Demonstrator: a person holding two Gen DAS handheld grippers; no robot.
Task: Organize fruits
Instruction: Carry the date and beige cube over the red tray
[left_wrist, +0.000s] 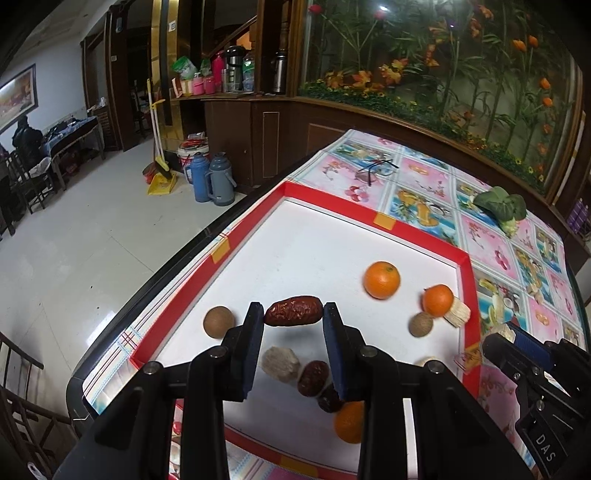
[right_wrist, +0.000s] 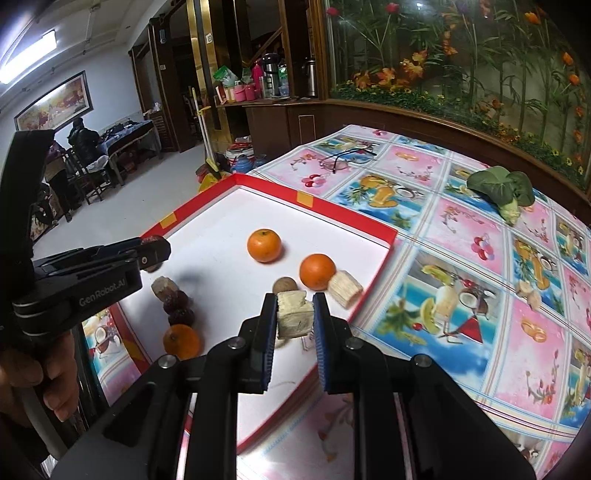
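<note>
My left gripper (left_wrist: 293, 314) is shut on a red date (left_wrist: 293, 315) and holds it above the white tray (left_wrist: 317, 236) with a red rim. My right gripper (right_wrist: 294, 306) is shut on a pale cut chunk (right_wrist: 293, 314) over the tray's right rim; it also shows in the left wrist view (left_wrist: 509, 334). On the tray lie two oranges (left_wrist: 381, 280) (left_wrist: 437, 300), a third orange (left_wrist: 350, 422) near me, two more dates (left_wrist: 313, 377), two brown round fruits (left_wrist: 218, 321) (left_wrist: 420, 324), a pale chunk (left_wrist: 458, 314) and a greyish lump (left_wrist: 280, 363).
The tray sits on a table with a fruit-print cloth (right_wrist: 461, 258). A leafy green vegetable (right_wrist: 502, 192) and a pair of glasses (right_wrist: 345, 157) lie on the cloth further back. The table's left edge drops to a tiled floor (left_wrist: 74, 251) with thermos jugs (left_wrist: 216, 177).
</note>
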